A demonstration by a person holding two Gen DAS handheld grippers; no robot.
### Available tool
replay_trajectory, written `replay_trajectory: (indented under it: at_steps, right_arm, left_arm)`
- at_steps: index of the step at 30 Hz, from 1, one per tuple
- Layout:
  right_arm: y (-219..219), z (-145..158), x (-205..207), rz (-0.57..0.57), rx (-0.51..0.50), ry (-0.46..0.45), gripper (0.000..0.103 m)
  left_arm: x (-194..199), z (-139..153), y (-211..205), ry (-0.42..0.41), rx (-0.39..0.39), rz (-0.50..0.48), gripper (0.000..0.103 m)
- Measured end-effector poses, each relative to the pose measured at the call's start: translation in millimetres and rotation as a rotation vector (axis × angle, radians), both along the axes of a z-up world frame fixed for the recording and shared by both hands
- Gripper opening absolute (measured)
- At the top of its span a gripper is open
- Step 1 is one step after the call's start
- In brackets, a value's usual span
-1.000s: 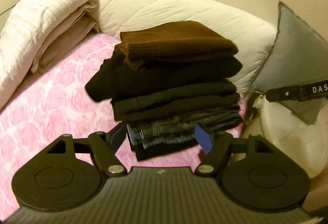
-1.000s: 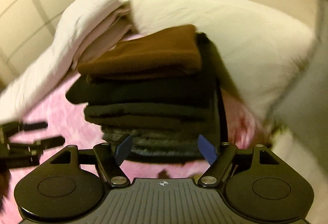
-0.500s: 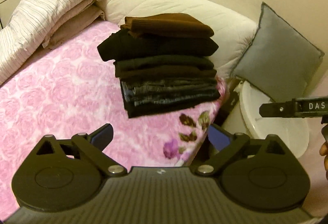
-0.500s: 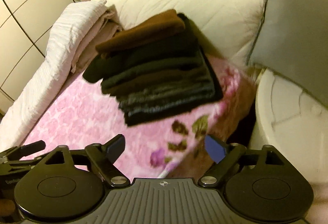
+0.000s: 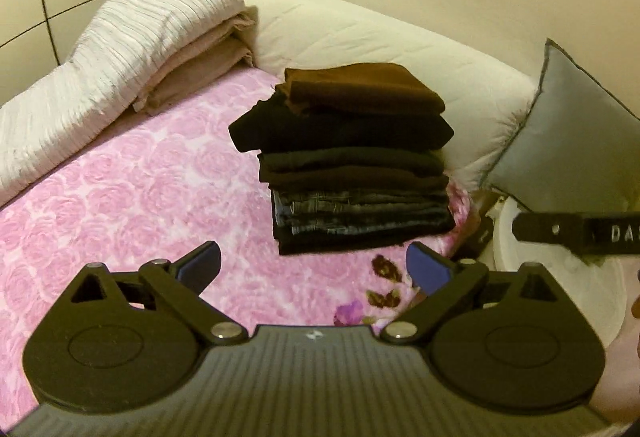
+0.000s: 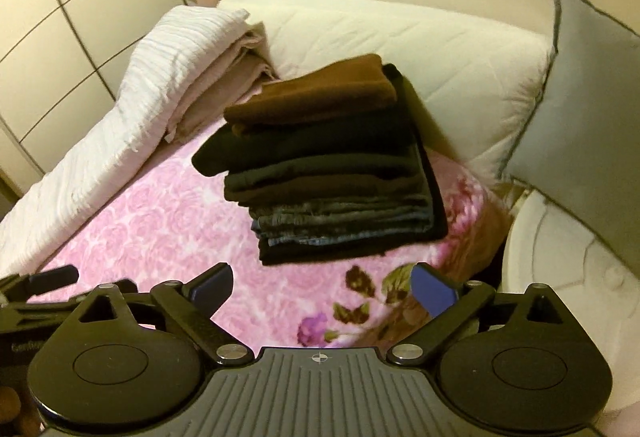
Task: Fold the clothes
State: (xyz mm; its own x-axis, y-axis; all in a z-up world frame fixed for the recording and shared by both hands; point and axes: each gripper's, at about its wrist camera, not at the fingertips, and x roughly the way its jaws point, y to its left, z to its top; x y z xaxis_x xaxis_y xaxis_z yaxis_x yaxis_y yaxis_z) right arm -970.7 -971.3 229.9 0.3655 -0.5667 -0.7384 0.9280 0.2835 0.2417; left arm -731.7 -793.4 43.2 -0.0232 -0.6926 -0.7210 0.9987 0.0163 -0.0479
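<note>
A stack of folded clothes [image 5: 352, 165] stands on the pink rose blanket [image 5: 120, 205], a brown knit [image 5: 360, 87] on top, then black and dark pieces, jeans near the bottom. It also shows in the right wrist view [image 6: 332, 165]. My left gripper [image 5: 312, 269] is open and empty, held back from the stack above the blanket. My right gripper [image 6: 322, 287] is open and empty, also short of the stack. The right gripper's side [image 5: 576, 233] shows at the right edge of the left wrist view; the left gripper [image 6: 36, 289] shows at the left edge of the right wrist view.
A folded white and beige bedding pile [image 5: 132, 49] lies at the back left. A cream quilted pillow [image 5: 380, 37] sits behind the stack, a grey cushion [image 5: 572, 133] to the right. A white round object [image 6: 560, 237] stands off the bed's right edge. Wardrobe doors [image 6: 60, 17] stand at the left.
Both grippers have drawn back from the stack, which now looks smaller and farther. Their jaws have opened wider. The stack stays on the blanket.
</note>
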Motion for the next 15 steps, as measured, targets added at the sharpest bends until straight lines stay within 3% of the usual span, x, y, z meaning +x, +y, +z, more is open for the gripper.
replay_trajectory:
  at_steps: [15]
  right_arm:
    - [9,-14,-43,0.077,-0.018,0.078,0.098]
  left_arm:
    - [-56,-14,35,-0.062,0.072,0.131,0.096]
